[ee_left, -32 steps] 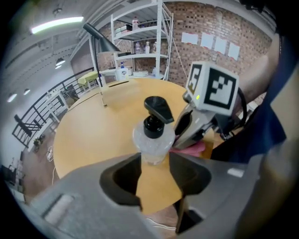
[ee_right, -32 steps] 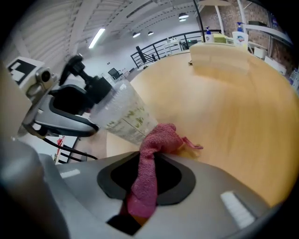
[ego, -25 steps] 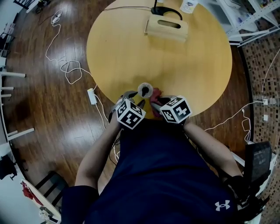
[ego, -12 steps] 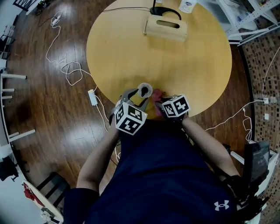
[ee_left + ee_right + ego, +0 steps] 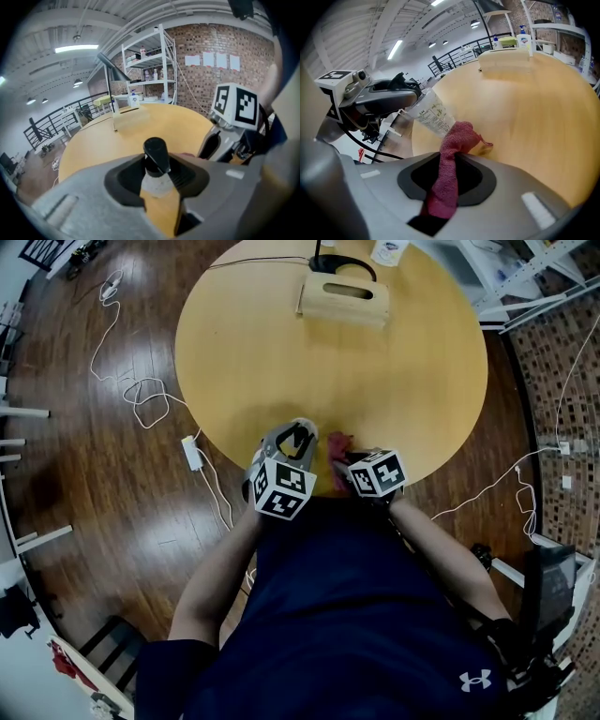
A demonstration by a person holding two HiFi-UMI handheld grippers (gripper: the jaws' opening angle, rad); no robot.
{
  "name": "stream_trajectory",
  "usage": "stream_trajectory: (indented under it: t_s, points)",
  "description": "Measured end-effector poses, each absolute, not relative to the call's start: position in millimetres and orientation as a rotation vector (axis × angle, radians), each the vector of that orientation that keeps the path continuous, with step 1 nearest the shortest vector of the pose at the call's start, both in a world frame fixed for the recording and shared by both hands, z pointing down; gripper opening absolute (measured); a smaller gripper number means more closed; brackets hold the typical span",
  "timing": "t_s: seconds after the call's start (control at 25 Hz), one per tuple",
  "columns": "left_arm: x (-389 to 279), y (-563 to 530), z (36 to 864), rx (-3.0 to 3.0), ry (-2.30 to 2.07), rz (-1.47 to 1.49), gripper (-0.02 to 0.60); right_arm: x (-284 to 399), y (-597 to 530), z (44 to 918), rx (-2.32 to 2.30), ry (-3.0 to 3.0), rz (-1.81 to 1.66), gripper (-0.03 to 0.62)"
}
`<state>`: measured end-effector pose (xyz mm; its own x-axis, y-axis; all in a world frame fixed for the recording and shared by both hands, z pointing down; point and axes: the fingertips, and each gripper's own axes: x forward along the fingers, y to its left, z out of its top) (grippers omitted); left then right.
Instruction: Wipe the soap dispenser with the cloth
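At the near edge of the table [image 5: 394, 381], lower centre of the head view, the left gripper [image 5: 294, 441] has just been closing its jaws. They clasp the soap dispenser [image 5: 431, 115], a tilted, clear, labelled bottle with a black pump. Just right of it, the right gripper [image 5: 447, 177] pinches a red cloth [image 5: 459, 136] that touches the bottle.

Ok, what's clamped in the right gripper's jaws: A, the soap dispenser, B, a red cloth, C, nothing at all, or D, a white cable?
B: in the right gripper view the right gripper is shut on the red cloth, which bunches out past its jaws.
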<state>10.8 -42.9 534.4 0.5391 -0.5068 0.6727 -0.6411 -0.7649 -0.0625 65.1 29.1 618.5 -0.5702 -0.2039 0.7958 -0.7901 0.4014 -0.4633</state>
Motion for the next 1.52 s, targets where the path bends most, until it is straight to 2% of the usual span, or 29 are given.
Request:
stream_trajectory:
  t_s: [0.2,0.44,0.88,1.28,1.52]
  points:
    - [7.4,-46.5,534.8,2.508,-0.956,0.890,0.144,66.5,28.1,622.0,0.854,-1.997,1.140,0.095]
    - [-47.4,-70.4,525.8,2.202,-0.963,0.451,0.143,61.4,20.7,612.6,0.843,-2.013,1.076,0.095]
    - [-113.4,-87.7,561.3,1.941,-0.726,-0.047,0.141,34.4,8.3,596.1,0.756,-2.051,0.788,0.095]
    - [-129.0,-86.7,580.2,1.804,-0.614,-0.214,0.140,24.4,-13.0,602.5,0.742,-2.001,0.737,0.095]
    - [-120.2,-92.0,558.3,1.980,-0.698,-0.087,0.135,16.5,-31.9,603.1,0.796,-2.003,0.744,0.095]
